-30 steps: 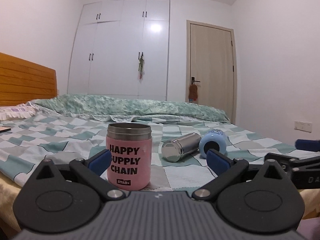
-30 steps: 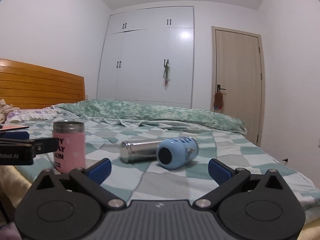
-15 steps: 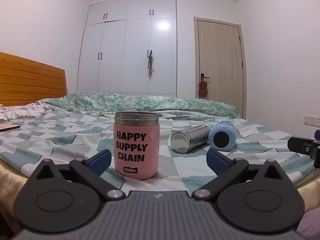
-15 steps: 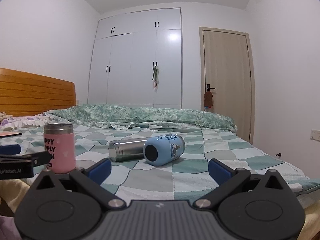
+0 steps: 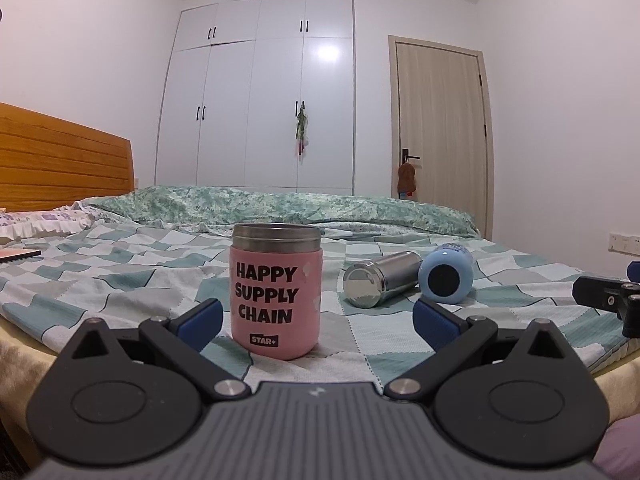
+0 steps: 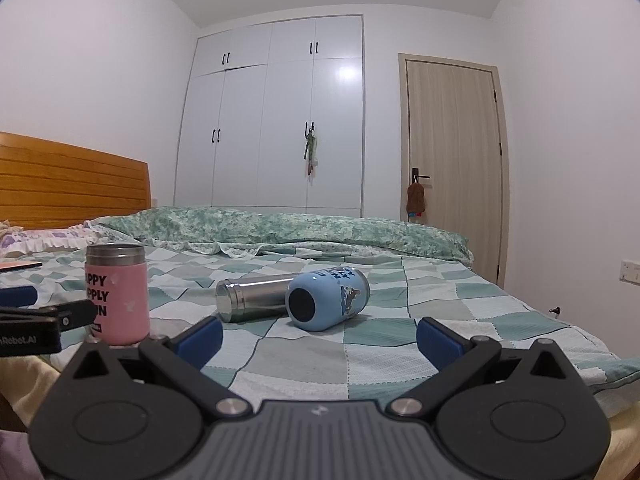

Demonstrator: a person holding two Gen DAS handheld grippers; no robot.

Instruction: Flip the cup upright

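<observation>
Left to right on the checked bedspread (image 5: pixel 100 272): a pink cup (image 5: pixel 276 294) stands upright near the front edge, steel rim up, lettered "HAPPY SUPPLY CHAIN". To its right, apart from it, a steel flask (image 5: pixel 380 284) lies on its side, base toward the camera. Just beside the flask, a blue cup (image 5: pixel 446 277) also lies on its side, dark round end facing forward; whether the two touch cannot be told.

Left gripper (image 5: pixel 316 314): jaws spread wide, holding nothing, level with the bed edge. The pink cup sits between the fingers in the left wrist view, nearer the left pad (image 5: pixel 200 318), not touching it.

Right gripper (image 6: pixel 318 334): jaws spread wide, holding nothing, short of the blue cup (image 6: pixel 327 299), which lies ahead between its fingers.

Behind: wooden headboard (image 5: pixel 60 160), white wardrobe (image 5: pixel 260 100), closed door (image 5: pixel 440 132).
</observation>
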